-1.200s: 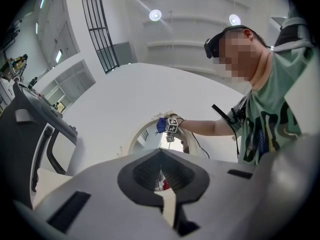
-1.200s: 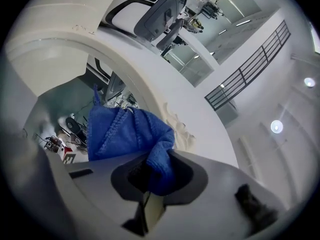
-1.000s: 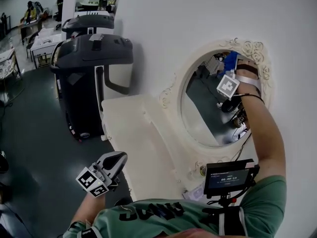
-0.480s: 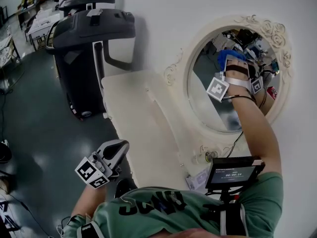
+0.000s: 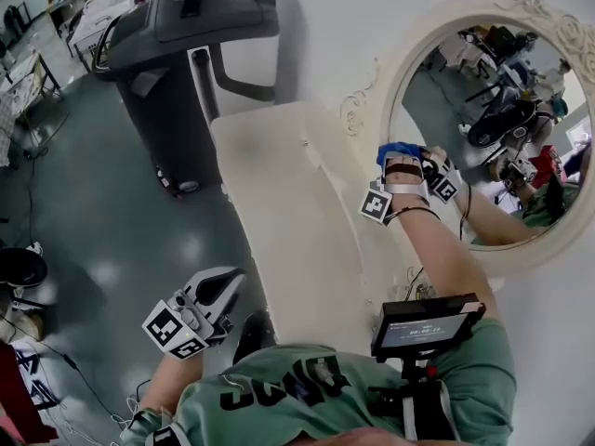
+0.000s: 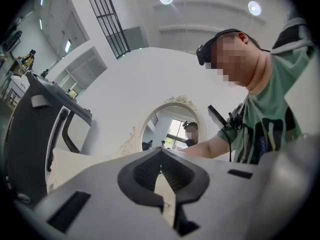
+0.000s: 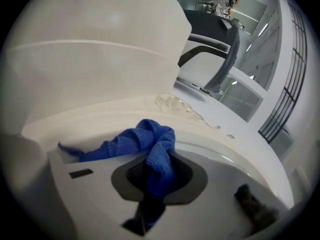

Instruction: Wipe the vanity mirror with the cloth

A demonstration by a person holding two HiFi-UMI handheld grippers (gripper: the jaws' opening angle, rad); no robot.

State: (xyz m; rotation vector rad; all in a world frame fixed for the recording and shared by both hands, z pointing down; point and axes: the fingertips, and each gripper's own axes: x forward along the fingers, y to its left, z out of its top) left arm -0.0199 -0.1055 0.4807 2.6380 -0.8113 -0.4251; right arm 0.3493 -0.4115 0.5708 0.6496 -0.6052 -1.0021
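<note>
Our right tongs (image 5: 402,163) are pressed shut on the blue cloth (image 5: 395,148), and the right gripper view shows it plainly: the cloth (image 7: 150,144) runs down between the two pads of the tongs (image 7: 159,184), and its free end bunches up and trails to the left over a curved white rim. In the head view we hold that cloth at the lower left edge of the oval vanity mirror (image 5: 465,91), where the cream scrolled frame (image 5: 358,110) meets the glass; whether the cloth touches glass or frame we cannot tell. Our right arm reaches out over the pale vanity surface (image 5: 279,212) to get there, and the glass throws back a cluttered room and our own arm. Our left tongs (image 5: 221,284) hang low at our left side, above the grey floor (image 5: 84,212) and just beside the near end of the surface, well apart from the mirror. In the left gripper view these tongs (image 6: 161,156) point back up toward the mirror (image 6: 170,129), their tips are drawn together, and nothing sits between them. A dark treadmill (image 5: 186,54) stands against the white wall at the far end of the surface, and a small screen (image 5: 426,323) is mounted at our chest.
</note>
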